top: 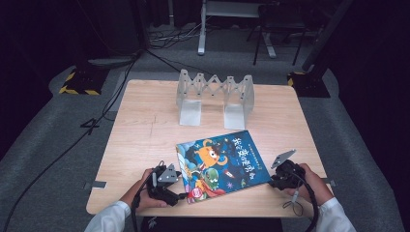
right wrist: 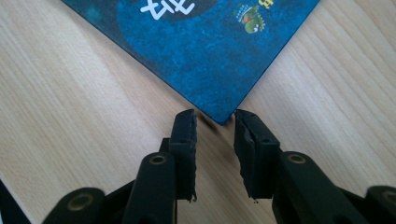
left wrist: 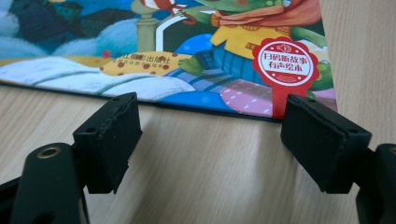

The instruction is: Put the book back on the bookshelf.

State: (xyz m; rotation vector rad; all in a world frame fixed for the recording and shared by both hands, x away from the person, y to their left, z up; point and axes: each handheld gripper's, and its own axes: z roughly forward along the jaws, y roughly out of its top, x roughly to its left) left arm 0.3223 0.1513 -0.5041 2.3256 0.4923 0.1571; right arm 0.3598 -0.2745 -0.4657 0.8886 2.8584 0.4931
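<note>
While the book [top: 222, 166] lies flat on the bench [top: 145, 135], both claws wait at its near corners. The left claw [left wrist: 210, 140] is open at the edge; the right claw [right wrist: 215, 140], narrowly open, must probably close on the corner next.

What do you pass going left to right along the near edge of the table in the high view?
Left gripper → book → right gripper. The book lies flat on the table, between the two grippers.
</note>
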